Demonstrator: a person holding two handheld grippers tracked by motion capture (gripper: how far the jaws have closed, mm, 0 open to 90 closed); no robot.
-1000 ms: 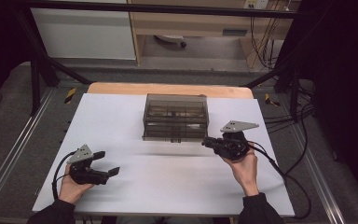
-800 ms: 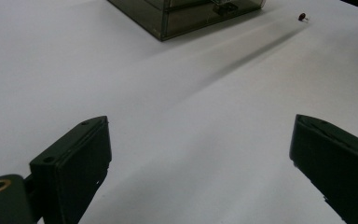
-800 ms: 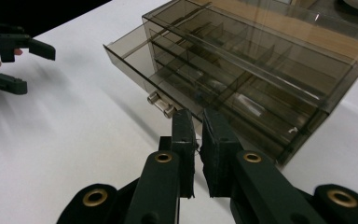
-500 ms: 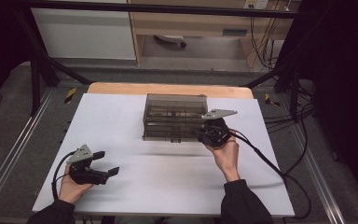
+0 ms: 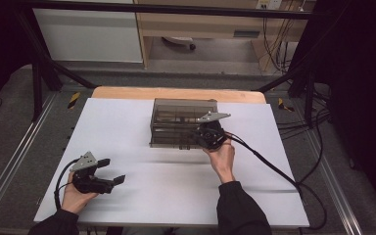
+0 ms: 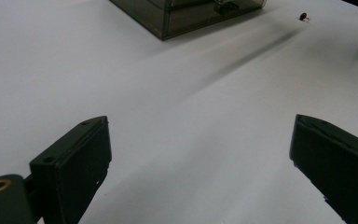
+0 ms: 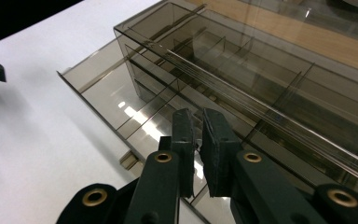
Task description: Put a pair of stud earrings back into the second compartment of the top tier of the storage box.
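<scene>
We hold the right gripper [image 7: 196,135] over the smoked, transparent plastic drawer box [image 5: 181,120] at the table's [image 5: 127,127] far centre; its 2 jaws sit almost together, and whether they pinch something is unclear. The left gripper [image 6: 200,163] gapes wide above matte white tabletop.

Smoky grey-brown see-through plastic on the compartmented drawer box [image 5: 181,122], its dividers showing as darker brown lines and one bright white glint on a tray floor in the right gripper view [image 7: 242,88]. Plain white, no pattern, on the flat table sheet [image 5: 127,132], with a pale wooden strip [image 5: 176,93] at its far edge. Matte black on the right gripper [image 7: 197,140], brass-coloured rings at its pivots. Black again on the left gripper [image 5: 111,171], with a grey plate on top. A tiny dark reddish-brown bead-like part [image 6: 303,17] sits on the white. Dark sleeves [image 5: 240,210].
</scene>
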